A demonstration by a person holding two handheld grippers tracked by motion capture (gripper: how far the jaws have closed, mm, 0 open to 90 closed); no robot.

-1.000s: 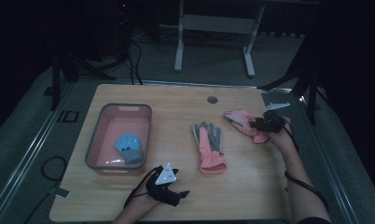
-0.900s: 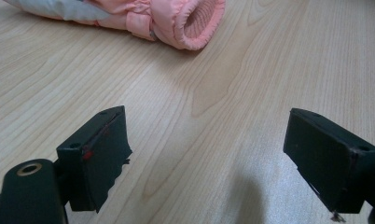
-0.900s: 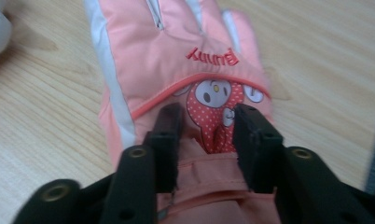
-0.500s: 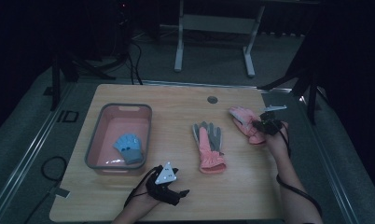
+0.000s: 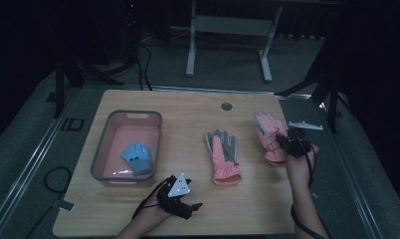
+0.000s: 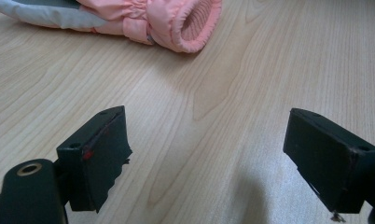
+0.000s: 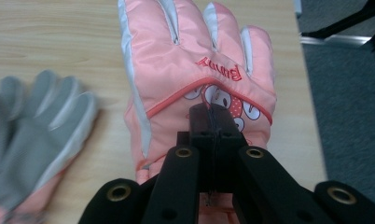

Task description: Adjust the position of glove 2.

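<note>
The right claw (image 7: 212, 122) was clenched on a pinch of the pink glove (image 7: 195, 70) near the worktop's (image 5: 188, 107) right edge. The left claw (image 6: 209, 154) sat released. Lift only once the fabric is firmly caught, then carry it toward the basin (image 5: 133, 115).

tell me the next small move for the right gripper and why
Probably lift and carry the pink glove left toward the pink basin. The right gripper is shut on its back, and a blue glove already lies in that basin.
</note>
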